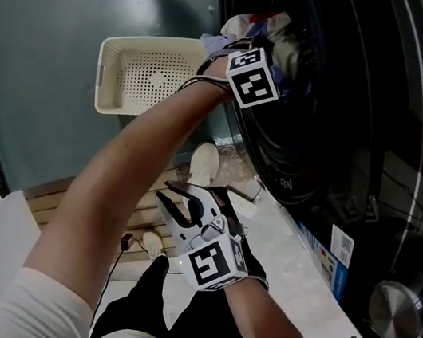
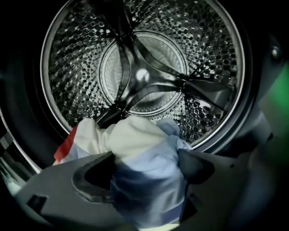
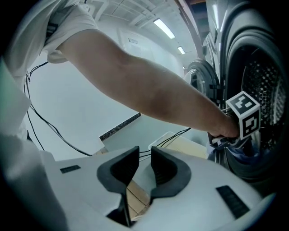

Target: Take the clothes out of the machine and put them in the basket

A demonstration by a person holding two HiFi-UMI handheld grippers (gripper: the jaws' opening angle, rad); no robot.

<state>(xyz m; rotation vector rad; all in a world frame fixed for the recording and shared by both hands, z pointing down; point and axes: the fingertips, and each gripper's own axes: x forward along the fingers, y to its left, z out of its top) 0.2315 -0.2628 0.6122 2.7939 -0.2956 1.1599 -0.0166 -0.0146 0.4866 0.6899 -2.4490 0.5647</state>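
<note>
A bundle of clothes [image 2: 135,149], white, light blue and with a red edge, lies at the front lip of the steel drum [image 2: 212,54]. My left gripper [image 2: 145,158] reaches into the machine's opening [image 1: 307,84]. Its jaws stand wide and the blue cloth fills the gap between them, without a clear squeeze. From the head view its marker cube [image 1: 252,78] shows below the clothes [image 1: 257,26] at the door. The cream perforated basket [image 1: 143,75] stands on the floor left of the machine. My right gripper [image 1: 193,201] hangs low in front, jaws slightly open and holding nothing [image 3: 144,155].
A pale shoe [image 1: 204,163] and a black cable [image 1: 127,242] lie on the floor by the machine's foot. The machine's front carries a round knob [image 1: 398,302]. The person's left forearm [image 3: 149,90] crosses the right gripper view. A pale wall [image 1: 45,54] stands behind the basket.
</note>
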